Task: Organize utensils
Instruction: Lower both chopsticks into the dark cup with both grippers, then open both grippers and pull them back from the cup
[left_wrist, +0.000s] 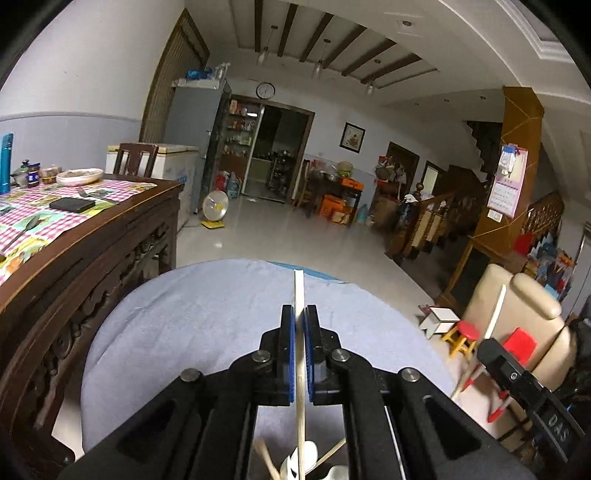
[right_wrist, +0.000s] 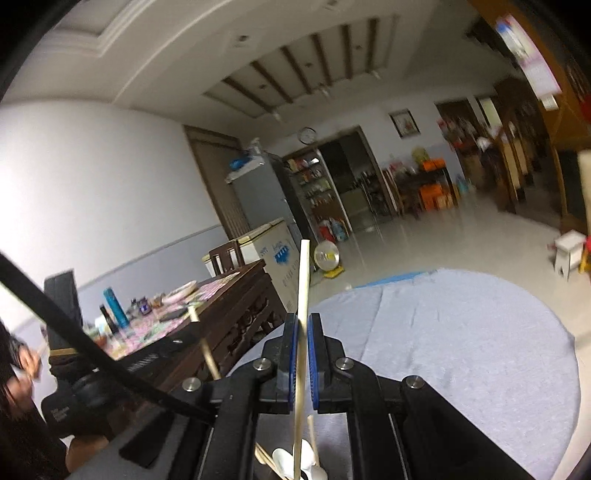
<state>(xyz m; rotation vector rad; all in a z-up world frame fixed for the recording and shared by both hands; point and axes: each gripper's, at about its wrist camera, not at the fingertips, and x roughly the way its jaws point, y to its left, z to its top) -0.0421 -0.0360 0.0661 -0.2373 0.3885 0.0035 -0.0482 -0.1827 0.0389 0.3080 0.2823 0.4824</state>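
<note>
Grippers: two, the left gripper (left_wrist: 300, 314) and the right gripper (right_wrist: 303, 321)
Chopsticks clamped: two, one chopstick (left_wrist: 298, 291) in the left jaws, one pale chopstick (right_wrist: 303, 280) in the right
Loose sticks and white spoons low between the gripper arms: several, too hidden to count
Round cloth-covered tables: one (left_wrist: 192, 317)
Dark wooden tables: one (left_wrist: 122, 236)
Wall clocks: one (left_wrist: 265, 90)
Small red-topped stools: one (left_wrist: 466, 332)
White step stools: one (left_wrist: 441, 319)
</note>
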